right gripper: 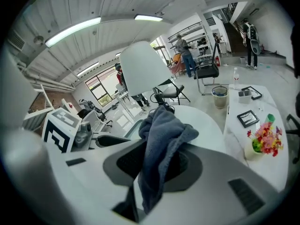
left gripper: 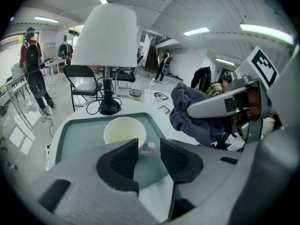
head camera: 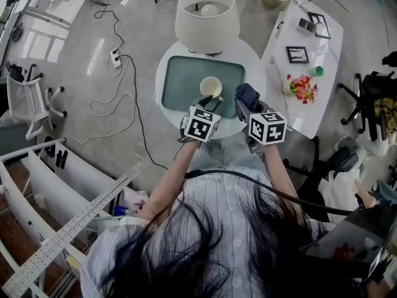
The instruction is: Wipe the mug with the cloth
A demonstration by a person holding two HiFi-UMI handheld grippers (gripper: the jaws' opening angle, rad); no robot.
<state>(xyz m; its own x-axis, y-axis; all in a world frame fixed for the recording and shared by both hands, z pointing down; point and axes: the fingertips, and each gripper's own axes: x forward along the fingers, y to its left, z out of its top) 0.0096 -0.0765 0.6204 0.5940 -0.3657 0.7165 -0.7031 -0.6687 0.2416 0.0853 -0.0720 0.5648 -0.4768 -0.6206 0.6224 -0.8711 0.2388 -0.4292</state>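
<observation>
Left tool [left gripper: 149, 146] is open and empty. The mug [left gripper: 124, 131] stands upright on the tray [left gripper: 75, 137] on the bench [head camera: 255, 61]. Its handle [left gripper: 148, 148] shows in our jaw gap, untouched. Right tool [right gripper: 157, 165] is clamped on the cloth [right gripper: 161, 135], near the mug. We'd grip the handle squarely first, then wipe; a loose mug would likely slide.

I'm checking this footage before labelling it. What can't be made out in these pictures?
Mug: its lower wall, in the left gripper view, sits behind the open jaws of the left gripper.
Mug: not seen in the right gripper view, where the cloth fills the middle.
Right gripper: its pads, in its own view, are largely covered by the cloth they clamp.
Stains on the mug: too small to tell in the head view.
</observation>
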